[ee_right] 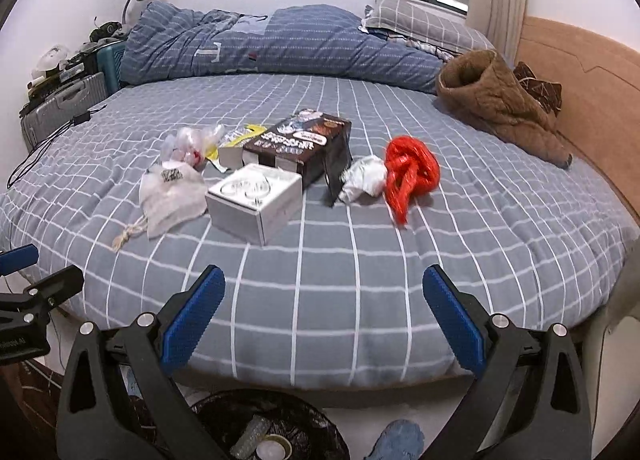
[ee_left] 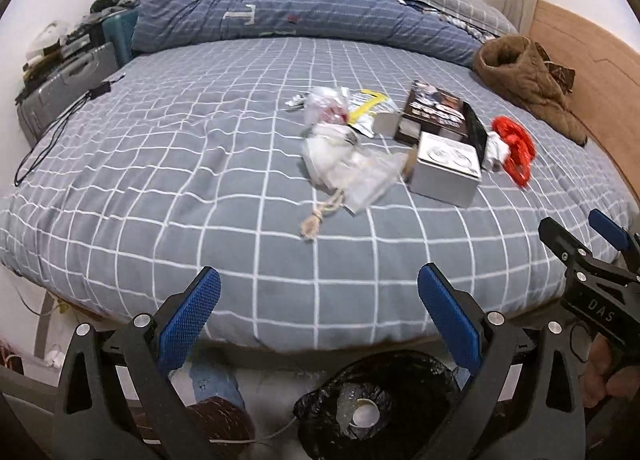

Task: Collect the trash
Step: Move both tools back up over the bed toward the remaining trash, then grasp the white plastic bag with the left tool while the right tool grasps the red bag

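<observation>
**Trash on the bed — both my tongs wide and empty**

Trash lies mid-bed on the checked sheet [ee_right: 360, 280]: one red plastic bag [ee_right: 408, 173], one crumpled white wad [ee_right: 366, 177] touching it, one dark box [ee_right: 304, 143], one white box [ee_right: 254, 199], one drawstring pouch [ee_right: 172, 195]. My left gripper [ee_left: 318, 318] and right gripper [ee_right: 324, 318] hover over one black-lined bin [ee_left: 384, 400] — jaws apart.
</observation>
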The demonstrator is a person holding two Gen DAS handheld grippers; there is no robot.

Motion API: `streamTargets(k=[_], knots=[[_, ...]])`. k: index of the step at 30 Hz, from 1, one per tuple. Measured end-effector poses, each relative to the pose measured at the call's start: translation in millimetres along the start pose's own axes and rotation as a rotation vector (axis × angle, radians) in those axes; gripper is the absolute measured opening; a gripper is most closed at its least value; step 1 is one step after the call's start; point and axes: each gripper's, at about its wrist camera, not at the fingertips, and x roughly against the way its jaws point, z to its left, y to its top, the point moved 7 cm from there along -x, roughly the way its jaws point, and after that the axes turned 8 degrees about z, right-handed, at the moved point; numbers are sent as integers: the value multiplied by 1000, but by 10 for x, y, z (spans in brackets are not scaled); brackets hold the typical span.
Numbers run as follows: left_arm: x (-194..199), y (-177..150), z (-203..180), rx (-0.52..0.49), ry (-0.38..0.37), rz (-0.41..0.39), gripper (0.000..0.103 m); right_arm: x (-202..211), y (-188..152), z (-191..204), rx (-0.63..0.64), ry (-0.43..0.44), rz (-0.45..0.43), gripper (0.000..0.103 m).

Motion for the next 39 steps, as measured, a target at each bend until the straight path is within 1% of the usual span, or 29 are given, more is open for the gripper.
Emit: streamTargets(k=[4, 8, 14, 16, 18, 20, 25, 27, 29, 31, 35, 37, 39], knots=[[-16, 137, 76, 14, 11, -7, 97, -74, 159, -5, 5, -1, -12, 95], [-68, 308, 118, 15, 28, -13, 97, -187, 308, -115, -2, -17, -16, 95], [-196, 561, 109, 7, 32, -12, 97, -498, 533, -489, -26, -76, -3, 95], [-273, 652, 97, 2, 37, -11, 97, -601, 600, -613, -39, -88, 4, 95], [-351, 728, 79, -5, 27, -5, 97, -713, 677, -737, -56, -88, 10, 95], [-448, 814, 58, -5, 13, 8, 97, -803, 731, -807, -59, -91, 20, 91], [-682, 1013, -7, -23, 23, 25, 97, -1033, 891, -913, -27, -129, 25, 85], [-792, 1101, -28, -21, 16, 32, 97, -1143, 944, -975, -37, -127, 31, 82], [-867, 1155, -34, -16, 12, 29, 97, -1234, 981, -1040, -46, -124, 39, 81], [-939, 1165, -44, -15, 17, 31, 97, -1311, 1005, -1090, -54, -119, 44, 80], [-1120, 1136, -42, -9, 25, 58, 96, -1440, 1050, -1158, -64, -115, 52, 77], [-1175, 1115, -34, -5, 29, 69, 95, -1507, 1047, -1188, -84, -108, 62, 72], [-1236, 1096, -54, -8, 36, 79, 93, -1557, 1036, -1181, -92, -86, 72, 70]])
